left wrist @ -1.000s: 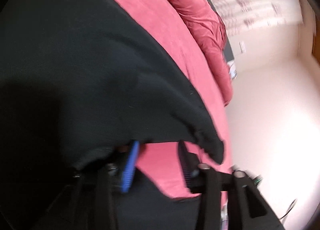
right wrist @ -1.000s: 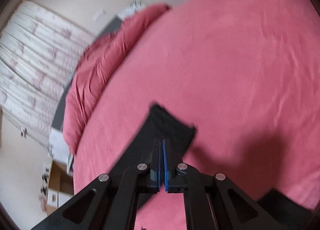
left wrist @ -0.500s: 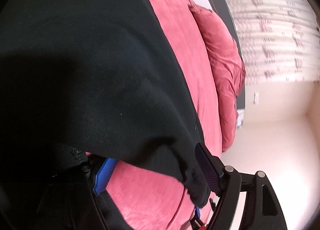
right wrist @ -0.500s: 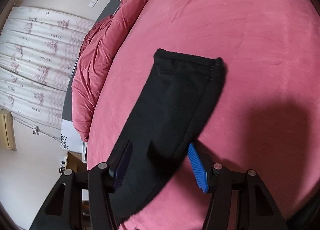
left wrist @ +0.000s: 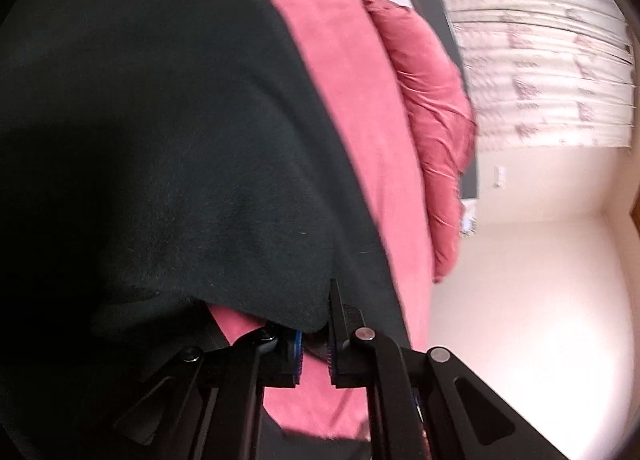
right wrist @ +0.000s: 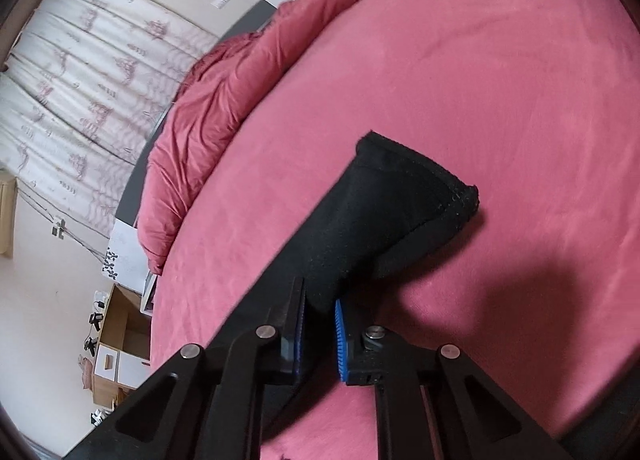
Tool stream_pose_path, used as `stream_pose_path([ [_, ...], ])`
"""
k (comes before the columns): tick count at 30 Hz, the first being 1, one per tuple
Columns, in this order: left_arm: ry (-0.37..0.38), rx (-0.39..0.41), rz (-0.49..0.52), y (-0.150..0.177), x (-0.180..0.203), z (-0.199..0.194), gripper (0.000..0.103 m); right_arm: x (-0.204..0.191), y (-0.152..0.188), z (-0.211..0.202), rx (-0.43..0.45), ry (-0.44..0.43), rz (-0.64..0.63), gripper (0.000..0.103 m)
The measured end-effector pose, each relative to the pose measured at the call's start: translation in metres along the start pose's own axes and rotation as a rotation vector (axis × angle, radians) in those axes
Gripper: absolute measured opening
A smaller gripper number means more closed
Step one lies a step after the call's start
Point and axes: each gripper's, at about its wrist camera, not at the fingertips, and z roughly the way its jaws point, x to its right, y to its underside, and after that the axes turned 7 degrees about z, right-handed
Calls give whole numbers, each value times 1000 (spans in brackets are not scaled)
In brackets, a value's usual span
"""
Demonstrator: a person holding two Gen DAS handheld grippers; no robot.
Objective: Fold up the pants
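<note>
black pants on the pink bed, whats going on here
A person is folding black pants on a bed with a pink cover, holding a two-finger gripper in each hand. The jaws of the right gripper have just been closing and now pinch the fabric near a leg cuff. The left gripper has also just been closing and clamps an edge of the wider part of the pants. A rumpled red duvet lies along the bed's far side.
</note>
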Motion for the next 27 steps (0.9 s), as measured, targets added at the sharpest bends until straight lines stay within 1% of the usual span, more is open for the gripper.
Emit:
stream_pose_path([
  [3, 16, -13, 37, 4, 5, -17, 8, -2, 3, -28, 20, -10, -30, 12],
  [4, -1, -33, 67, 8, 6, -18, 8, -1, 5, -37, 30, -9, -38, 12],
  [6, -29, -58, 97, 16, 2, -15, 8, 6, 10, -50, 36, 15, -42, 12],
  [7, -53, -78, 91, 21, -6, -12, 8, 12, 13, -53, 36, 29, -30, 12],
  [10, -77, -95, 53, 34, -23, -2, 8, 38, 21, -58, 23, 66, 34, 12],
  [12, -83, -90, 68, 36, -26, -1, 8, 54, 27, -56, 12, 84, 61, 12],
  [14, -101, -88, 132, 39, -25, 2, 10, 67, 33, -49, -3, 135, 73, 13],
  [15, -111, -88, 168, 46, -19, 4, 11, 74, 37, -45, -19, 155, 90, 13],
  [16, -130, -92, 232, 46, -13, 7, 13, 82, 41, -40, -39, 176, 110, 16],
  [17, -141, -97, 285, 49, -9, 7, 15, 89, 44, -40, -32, 175, 124, 18],
  [18, -151, -100, 337, 52, -6, 4, 21, 91, 45, -42, -18, 165, 123, 18],
  [19, -166, -105, 399, 54, 1, 3, 24, 87, 47, -47, 1, 179, 102, 25],
  [20, -177, -111, 439, 57, 5, -1, 27, 83, 48, -51, 11, 198, 73, 29],
  [21, -177, -124, 460, 60, 7, -4, 27, 78, 49, -55, 14, 219, 33, 30],
  [22, -158, -148, 472, 60, 10, -7, 27, 72, 49, -60, 15, 246, -14, 30],
  [24, -114, -203, 482, 70, -2, -40, 27, 58, 49, -78, 52, 327, -120, 30],
  [25, -102, -222, 488, 69, -4, -48, 28, 53, 47, -86, 78, 357, -146, 30],
  [26, -100, -230, 499, 67, -6, -56, 29, 48, 43, -96, 106, 365, -169, 34],
  [27, -106, -230, 513, 63, -6, -64, 33, 42, 39, -106, 125, 355, -200, 35],
])
